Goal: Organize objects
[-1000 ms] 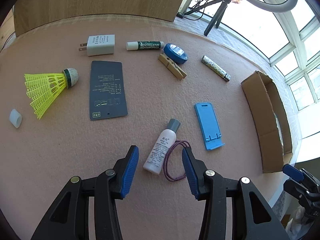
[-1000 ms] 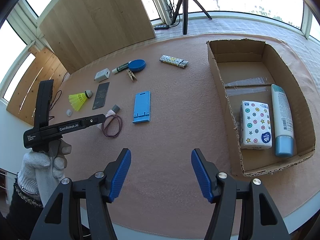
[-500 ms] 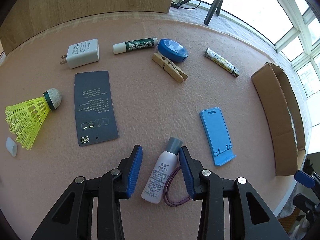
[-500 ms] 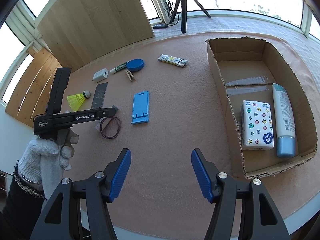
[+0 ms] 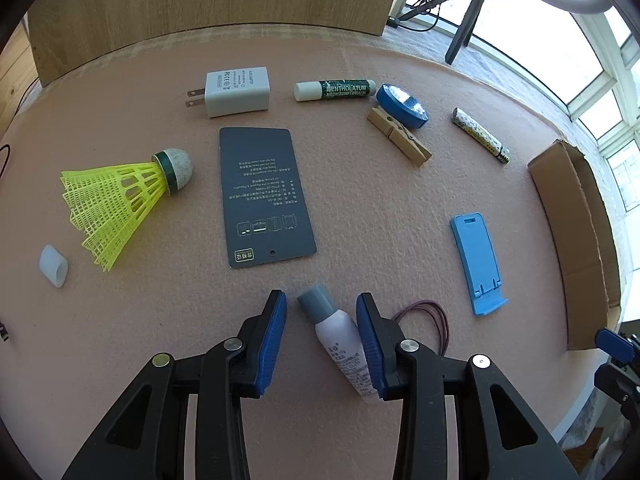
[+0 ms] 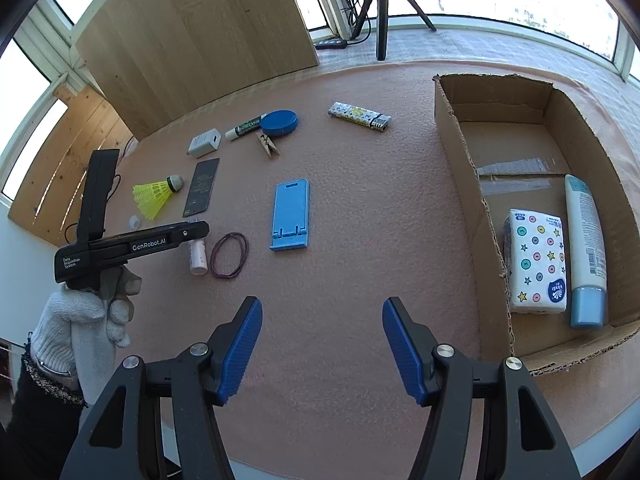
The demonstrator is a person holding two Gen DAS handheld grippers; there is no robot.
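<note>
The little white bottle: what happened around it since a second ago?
The left gripper moved down over the small white bottle until its blue fingers straddled it, one finger against its side, not yet squeezing. The bottle, the rubber band and the right gripper, open over bare mat, stayed put.

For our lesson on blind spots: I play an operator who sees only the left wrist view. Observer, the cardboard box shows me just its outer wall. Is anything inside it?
Observer: Yes. A tissue pack printed with coloured dots and stars lies in the cardboard box.
Operator: Anything else in there?
Observer: A white tube with a light blue cap lies beside the pack, along the box's wall.
Operator: And the right gripper? I see only a corner of it.
Observer: The right gripper is open, with nothing between its fingers.
</note>
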